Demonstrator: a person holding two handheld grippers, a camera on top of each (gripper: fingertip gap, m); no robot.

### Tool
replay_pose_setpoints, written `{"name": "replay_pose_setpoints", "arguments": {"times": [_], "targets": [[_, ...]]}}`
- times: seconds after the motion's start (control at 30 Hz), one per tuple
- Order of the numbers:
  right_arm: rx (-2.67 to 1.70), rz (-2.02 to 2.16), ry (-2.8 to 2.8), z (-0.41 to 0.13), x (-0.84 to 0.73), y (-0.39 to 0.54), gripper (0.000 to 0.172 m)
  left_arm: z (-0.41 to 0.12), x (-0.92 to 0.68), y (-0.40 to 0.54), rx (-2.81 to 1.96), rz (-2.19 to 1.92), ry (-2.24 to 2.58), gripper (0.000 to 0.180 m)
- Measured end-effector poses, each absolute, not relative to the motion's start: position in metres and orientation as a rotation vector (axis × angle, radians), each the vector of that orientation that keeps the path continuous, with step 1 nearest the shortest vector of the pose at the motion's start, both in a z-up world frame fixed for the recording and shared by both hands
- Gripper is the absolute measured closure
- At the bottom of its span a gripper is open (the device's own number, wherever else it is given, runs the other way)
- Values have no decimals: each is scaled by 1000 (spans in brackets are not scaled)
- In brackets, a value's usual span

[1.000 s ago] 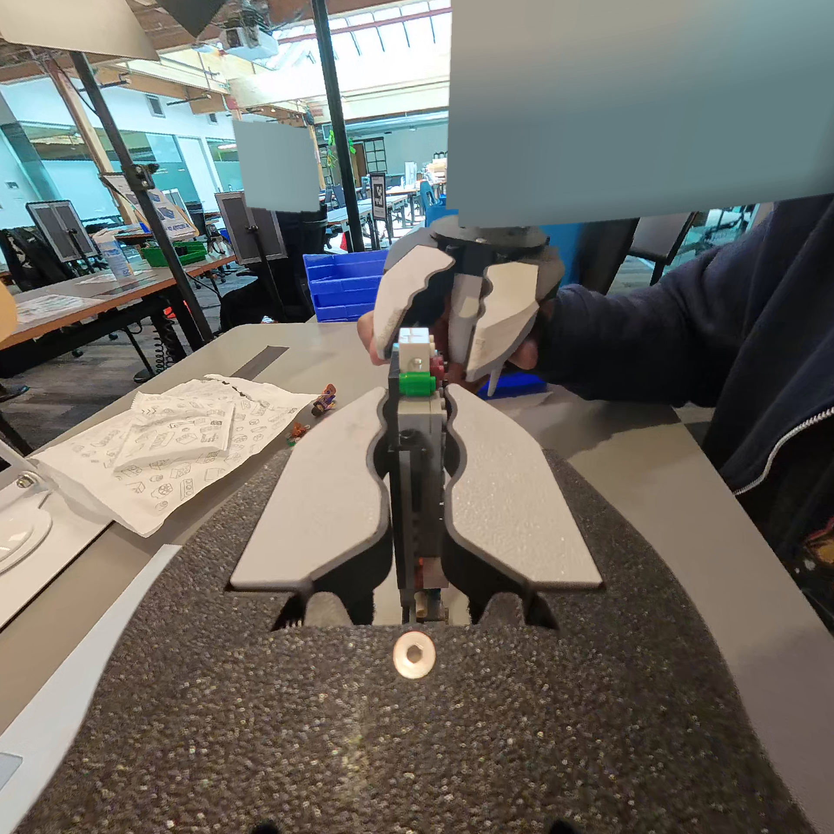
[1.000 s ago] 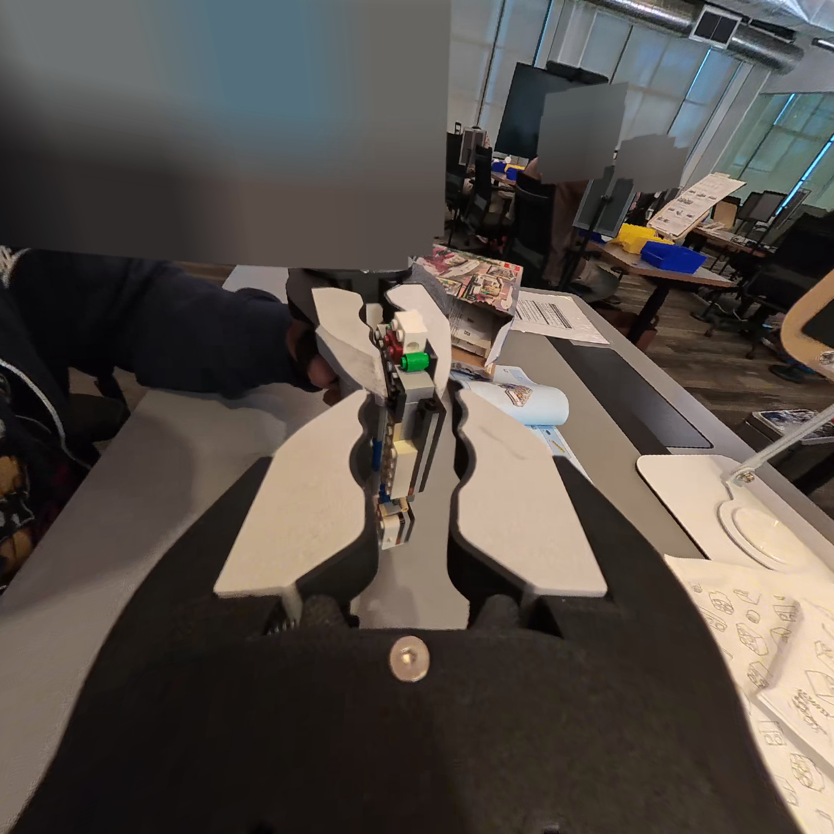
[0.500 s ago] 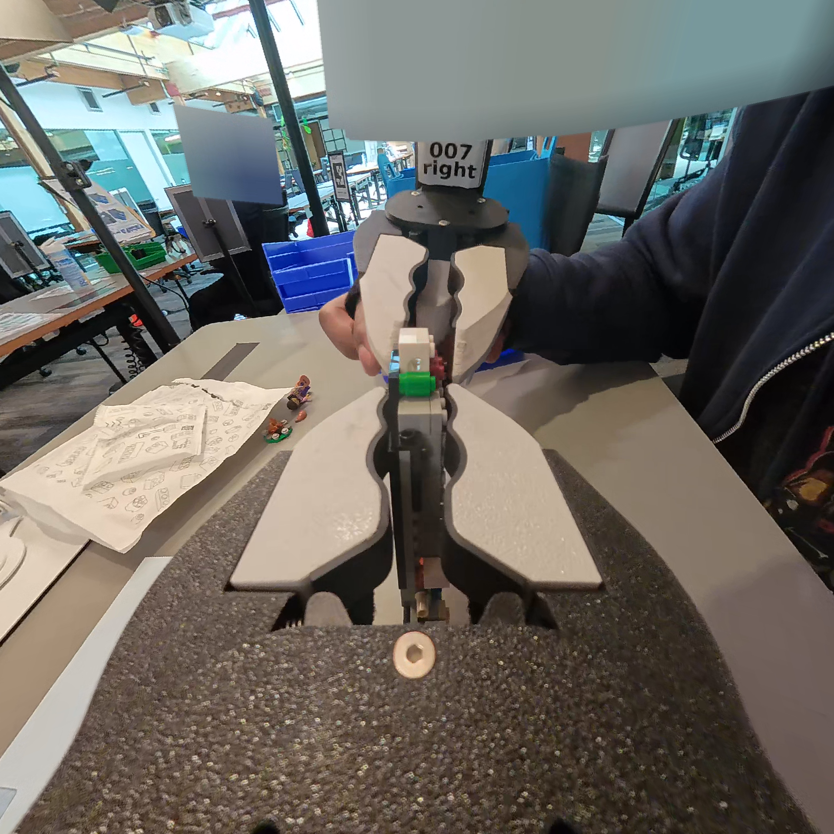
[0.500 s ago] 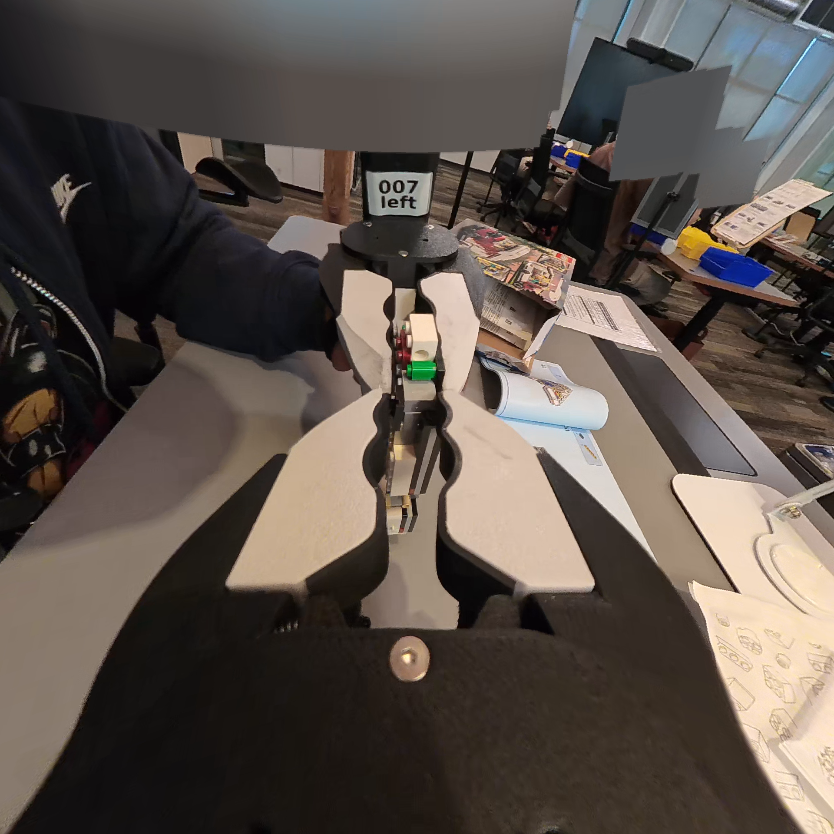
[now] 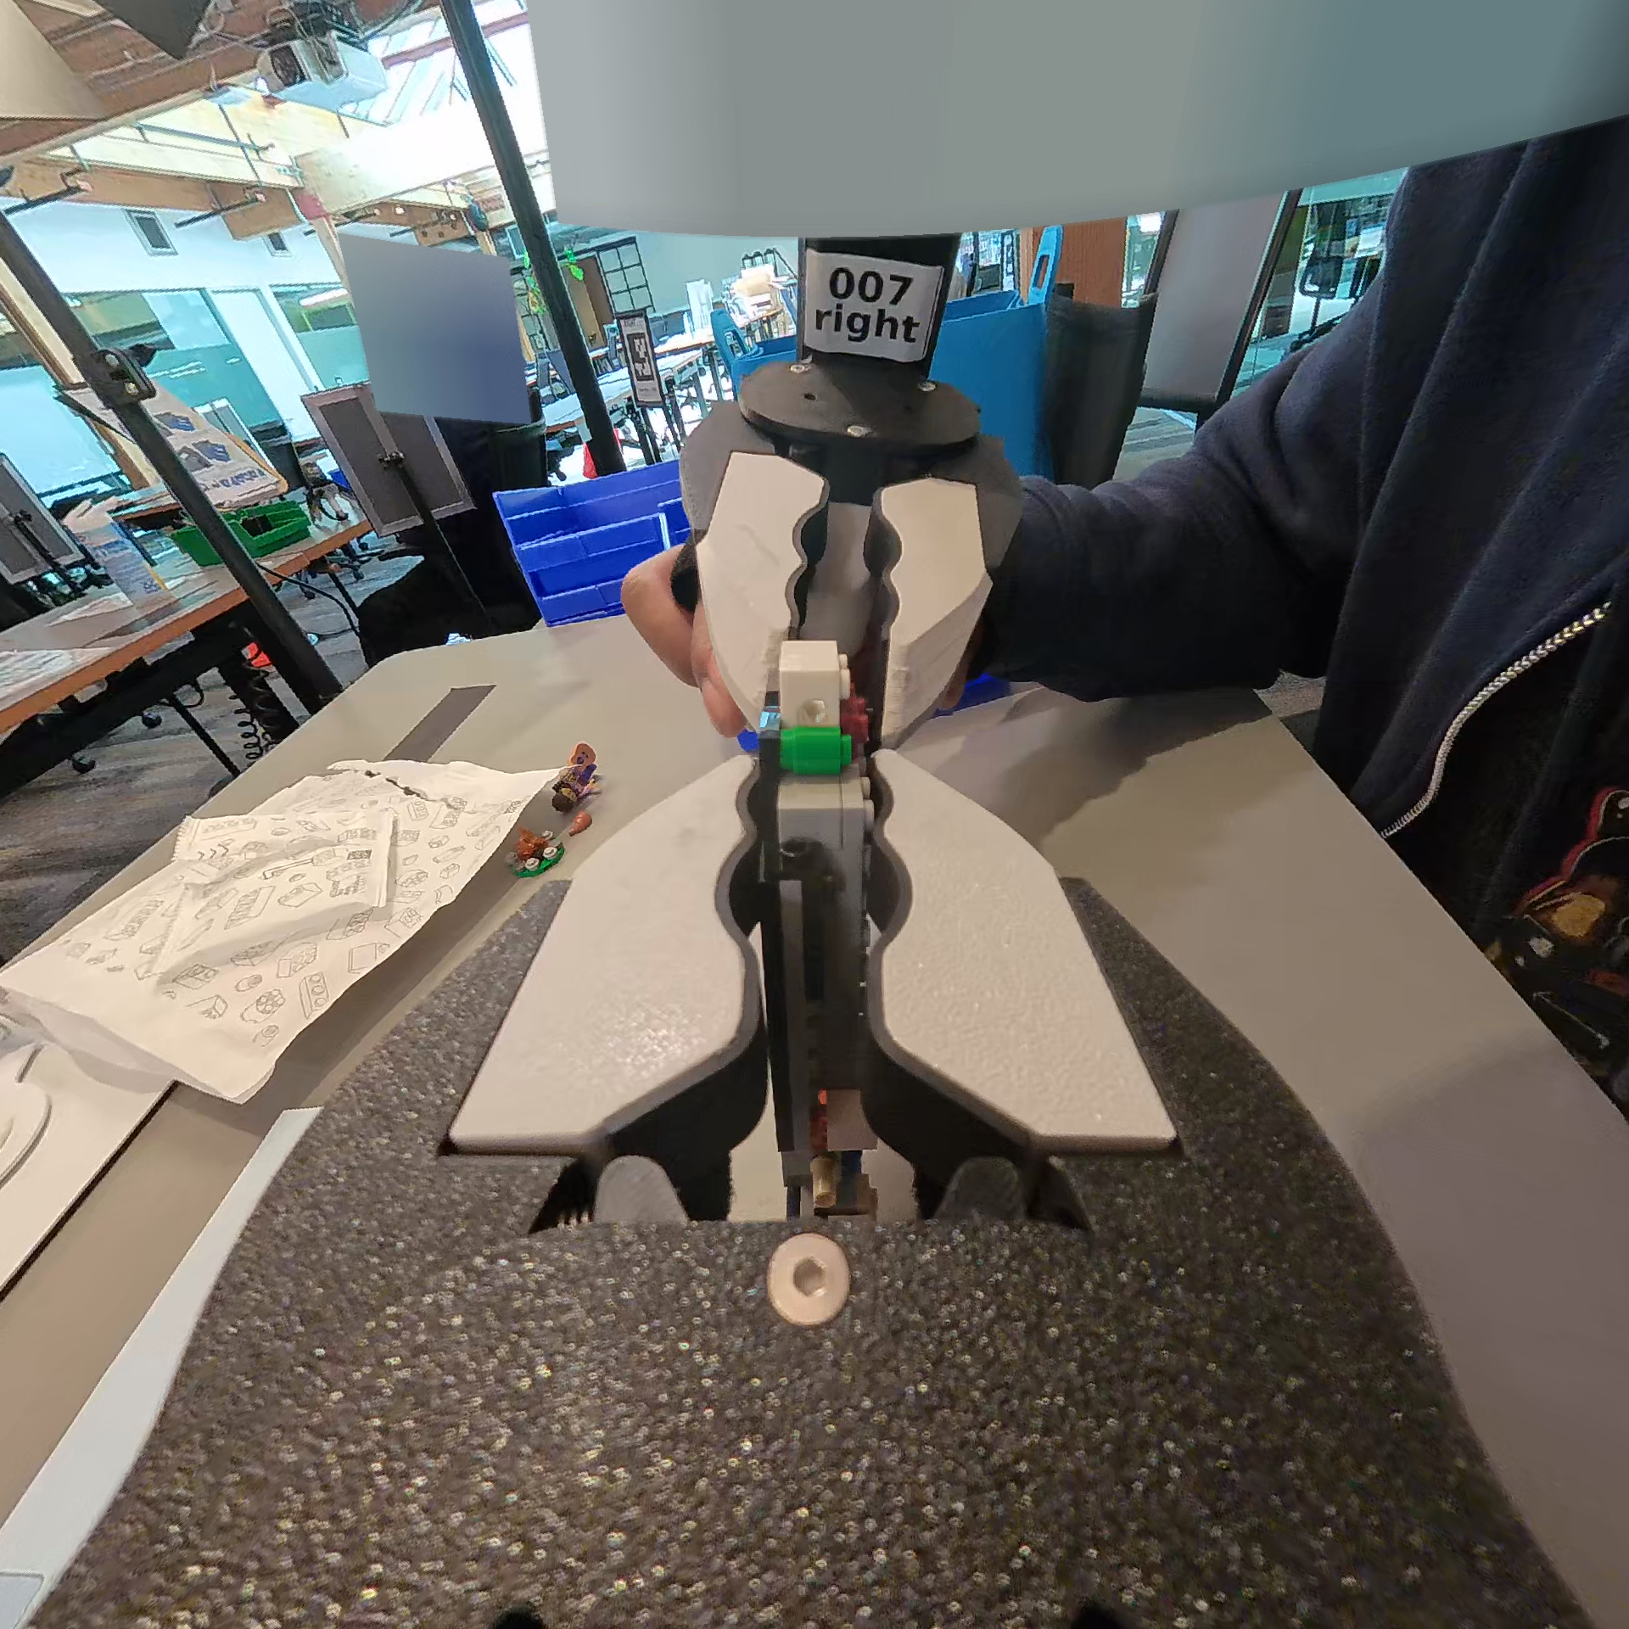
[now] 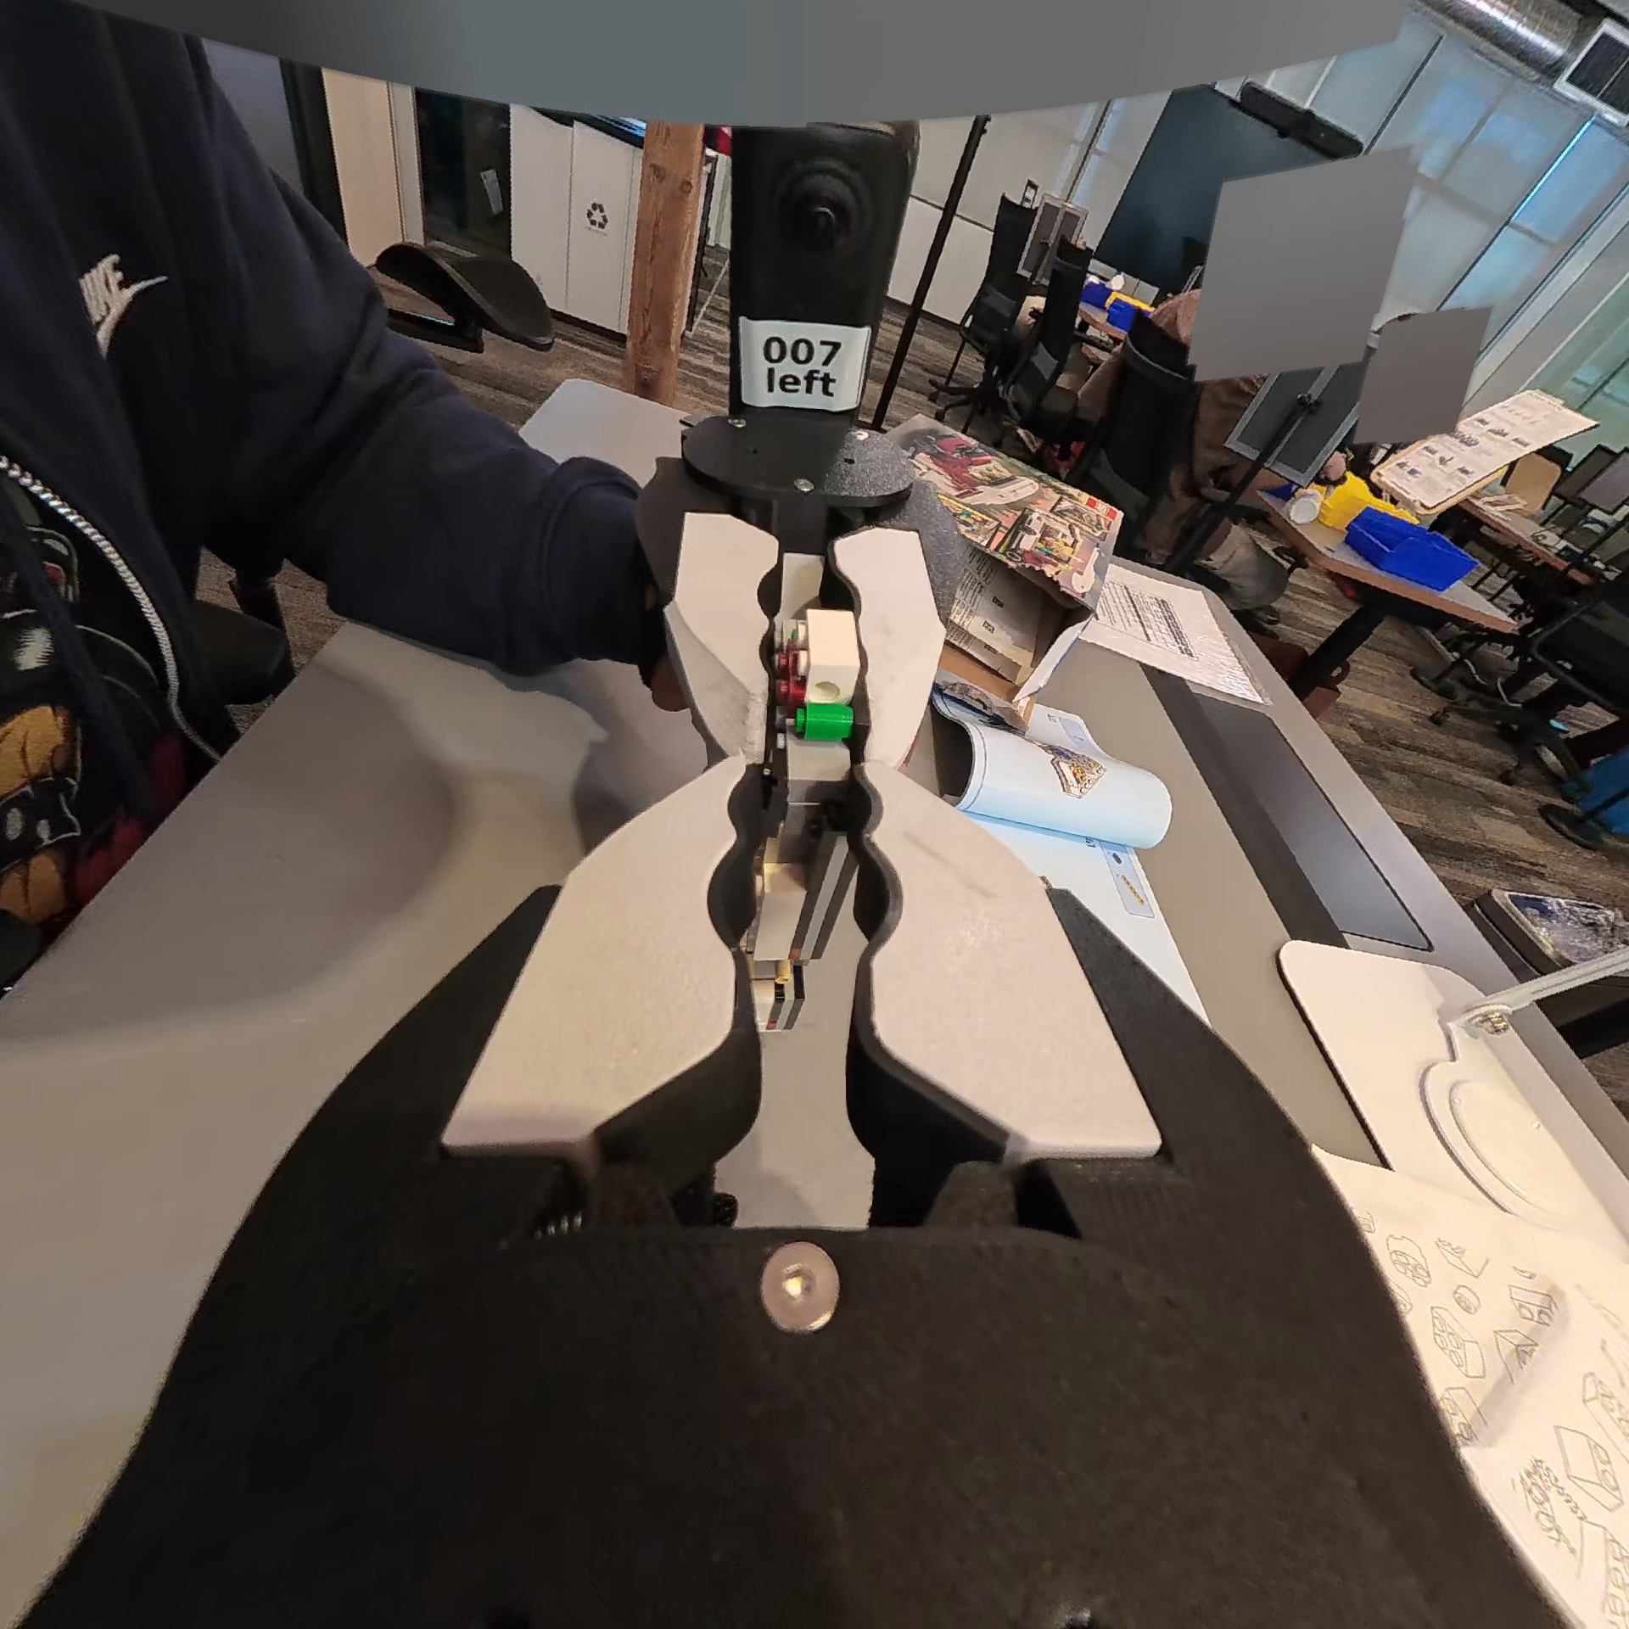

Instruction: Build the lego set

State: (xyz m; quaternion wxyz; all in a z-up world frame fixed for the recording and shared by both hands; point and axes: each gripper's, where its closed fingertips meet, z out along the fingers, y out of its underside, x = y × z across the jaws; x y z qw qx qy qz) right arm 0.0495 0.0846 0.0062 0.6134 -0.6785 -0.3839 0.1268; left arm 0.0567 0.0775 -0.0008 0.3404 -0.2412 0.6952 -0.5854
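A long brick assembly (image 5: 815, 881), grey and black with a white brick (image 5: 809, 674) and a green round brick (image 5: 815, 749) at one end, is held above the grey table (image 5: 1146, 837). My left gripper (image 5: 815, 767) is shut on it, pads pressed on its grey sides. My right gripper (image 5: 824, 727) faces it tip to tip and clamps the end with the white and green bricks. In the right wrist view the assembly (image 6: 793, 899) runs between my right gripper's (image 6: 807, 767) closed fingers, and the left gripper (image 6: 811, 749) grips it from the far side.
Printed white paper bags (image 5: 264, 908) and small figure pieces (image 5: 577, 776) lie left on the table. An opened box (image 6: 1014, 529), a curled booklet (image 6: 1058, 793), a white tray (image 6: 1454, 1058) and another bag (image 6: 1498, 1322) lie on the other side. A person's dark sleeves (image 5: 1234, 546) hold both grippers. The grippers are tip to tip, or close to it.
My right gripper's fingers stood apart around the assembly a second ago and have closed onto it. Both grippers have squared up tip to tip. The left grasp is unchanged.
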Motion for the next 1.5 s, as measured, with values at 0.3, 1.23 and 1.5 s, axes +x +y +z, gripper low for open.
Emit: {"name": "replay_pose_setpoints", "arguments": {"times": [0.3,1.23,1.5], "targets": [[-1580,331,-791,7,56,91,145,-2,59,81,-641,-1554,1762,161],[-1571,342,-780,-2,52,90,147,0,53,79,-547,-1595,1679,161],[-1572,324,-770,-1,53,91,147,1,54,81,-564,-1597,1666,162]]}}
